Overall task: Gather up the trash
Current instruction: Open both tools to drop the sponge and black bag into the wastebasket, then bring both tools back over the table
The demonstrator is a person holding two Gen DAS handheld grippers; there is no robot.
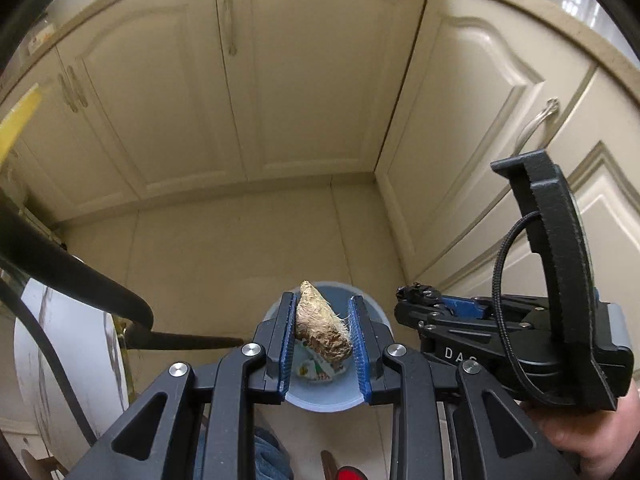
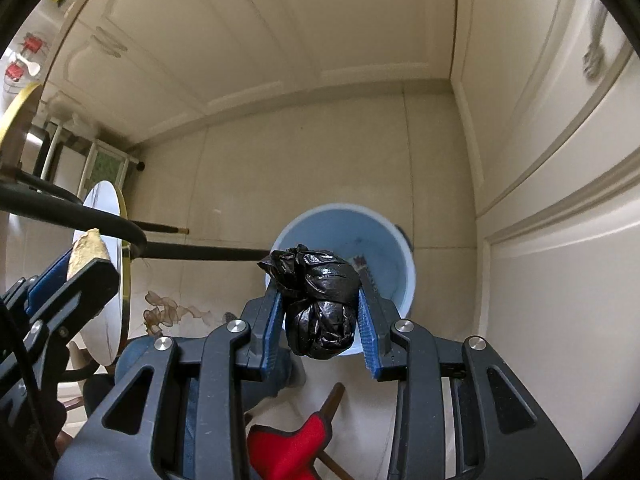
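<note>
My left gripper [image 1: 323,312] is shut on a tan fibrous scrap [image 1: 322,328] and holds it right over the light blue trash bin [image 1: 320,394], which has a printed wrapper [image 1: 316,368] inside. My right gripper [image 2: 320,280] is shut on a crumpled black plastic bag [image 2: 320,300], held above the near rim of the same blue bin [image 2: 404,264]. The right gripper [image 1: 416,294] also shows at the right of the left wrist view. The left gripper with its tan scrap [image 2: 86,250] shows at the left of the right wrist view.
Cream cabinet doors [image 1: 248,92] close the corner behind and to the right of the bin. A round white table with a gold rim [image 2: 106,280] and black chair legs [image 2: 200,251] stand at the left. A red-handled tool [image 2: 288,448] lies on the tiled floor below.
</note>
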